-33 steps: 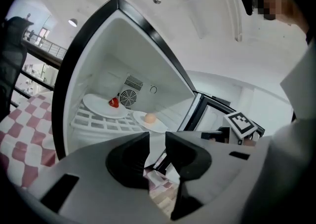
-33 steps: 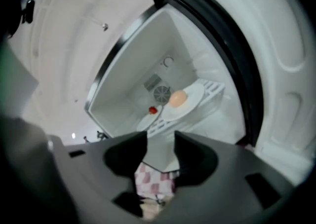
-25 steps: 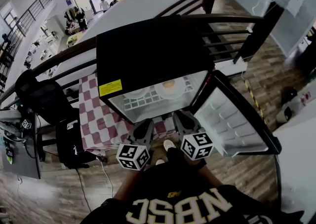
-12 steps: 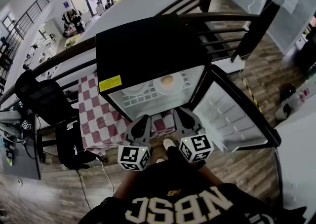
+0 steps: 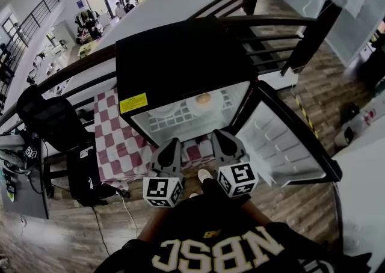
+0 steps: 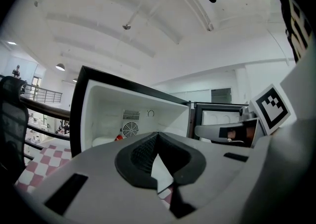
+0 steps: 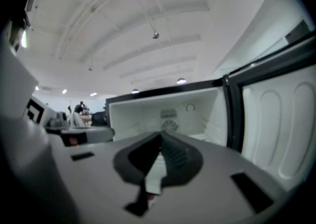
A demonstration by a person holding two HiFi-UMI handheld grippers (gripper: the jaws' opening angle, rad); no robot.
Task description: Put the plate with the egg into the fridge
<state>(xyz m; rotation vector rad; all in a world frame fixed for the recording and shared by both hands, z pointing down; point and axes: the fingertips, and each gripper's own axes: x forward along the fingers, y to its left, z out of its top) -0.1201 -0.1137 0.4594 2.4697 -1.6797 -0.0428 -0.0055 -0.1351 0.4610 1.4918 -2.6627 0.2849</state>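
Head view: looks steeply down on black fridge [image 5: 180, 61], door [image 5: 289, 145] swung wide at fridge's right side. Yellow label [image 5: 134, 106] on fridge's top near its front left corner. Inside fridge, resting on white wire shelf [image 5: 174, 122]: plate [image 5: 212, 108] with egg [image 5: 204, 98] on it, toward the door side, and white dish [image 5: 162, 110] just beside it on the same shelf. Checked cloth [image 5: 117, 139] hanging below fridge's left side. In front of fridge's open mouth, outside it and apart from the plate: left gripper [image 5: 173, 142] and right gripper [image 5: 218, 134], side by side, noses aimed at the shelf.

Left gripper view: looks along closed jaws, dark pads meeting at the tip, nothing pinched between them. Beyond, fridge's white interior with round fan grille [image 6: 130, 129] on its back wall; right gripper off to one side, in front of fridge's door.

Right gripper view: jaws likewise pressed together and empty, pointing into fridge's white cavity, with door's moulded inner lining standing close at fridge's right
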